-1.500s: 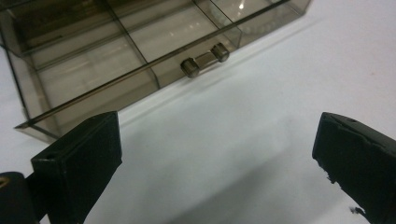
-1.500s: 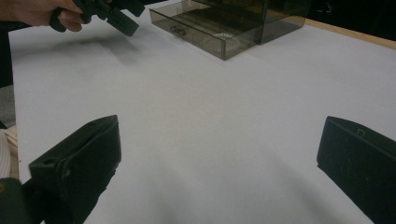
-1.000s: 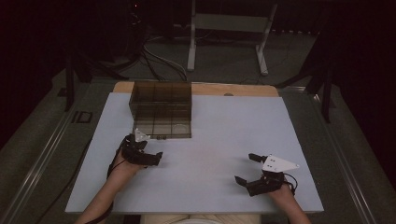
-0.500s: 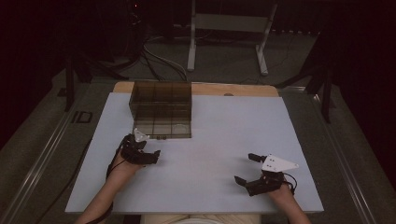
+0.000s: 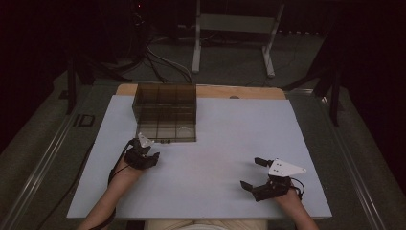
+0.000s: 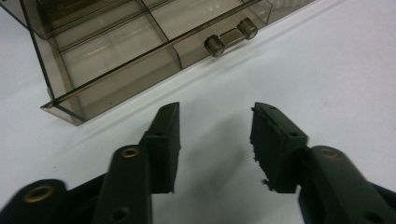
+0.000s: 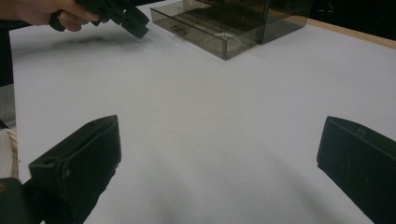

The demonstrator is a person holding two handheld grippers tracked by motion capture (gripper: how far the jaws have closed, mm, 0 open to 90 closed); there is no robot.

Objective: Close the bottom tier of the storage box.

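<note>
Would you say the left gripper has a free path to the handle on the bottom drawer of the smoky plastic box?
Probably yes: the left gripper, jaws just narrowed with nothing between them, faces the drawer handle across bare white table, with nothing in the way.

The flat pale-white rectangular surface (image 5: 215,143) lies on a light wooden board whose far edge (image 5: 239,91) peeks out beyond it. Grey floor (image 5: 230,67) surrounds them. On that floor beyond the far edge stands a pale metal frame stand (image 5: 234,28) with two legs ending in feet, and a tangle of dark cables (image 5: 158,62) lies near it, to its left. The background above is dark.
</note>
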